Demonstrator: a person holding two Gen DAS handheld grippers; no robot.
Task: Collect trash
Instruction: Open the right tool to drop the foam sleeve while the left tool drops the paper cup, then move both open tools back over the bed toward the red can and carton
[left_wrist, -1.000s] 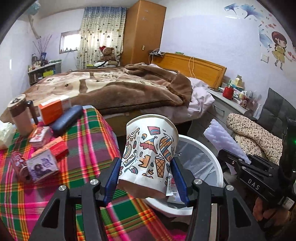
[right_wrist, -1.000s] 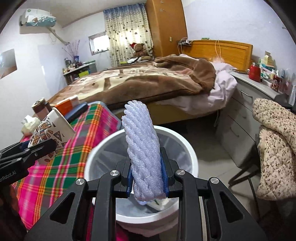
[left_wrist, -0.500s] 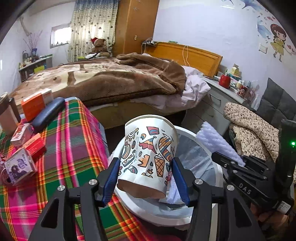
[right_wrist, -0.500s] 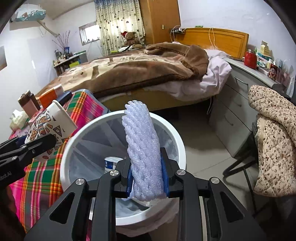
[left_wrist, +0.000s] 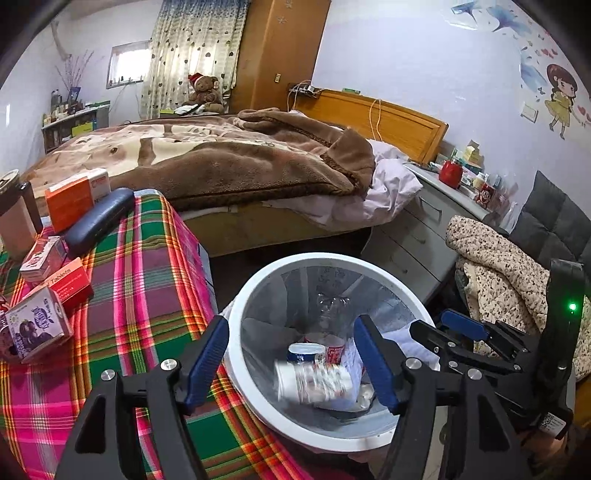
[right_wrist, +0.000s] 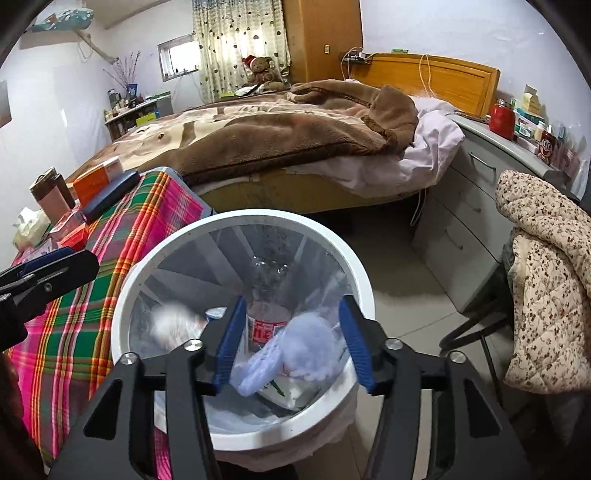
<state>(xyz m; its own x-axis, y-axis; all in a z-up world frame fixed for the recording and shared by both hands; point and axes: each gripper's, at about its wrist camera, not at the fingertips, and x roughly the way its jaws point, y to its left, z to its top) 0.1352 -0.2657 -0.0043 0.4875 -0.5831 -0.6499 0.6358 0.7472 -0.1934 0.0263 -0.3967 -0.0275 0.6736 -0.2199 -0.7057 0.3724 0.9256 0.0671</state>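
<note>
Both releases are made over the white bin (left_wrist: 236, 332): the left gripper (left_wrist: 291, 363) is opening with nothing pressed, and the paper cup (left_wrist: 314, 380) is seen blurred inside. The right gripper (right_wrist: 291, 343) is opening too; the foam sleeve (right_wrist: 291, 350) lies loose between its pads above the liner. A catch on the rim at 6 o'clock could be caused by the sleeve's lightness. The bench (left_wrist: 140, 288) edge crowds 9 o'clock; open floor is left toward 3 o'clock.

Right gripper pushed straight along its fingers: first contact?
Probably the foam net, blurred between the opening jaws of the right gripper, inside the bin. Past it lies the bottle. Depth unclear.
</note>
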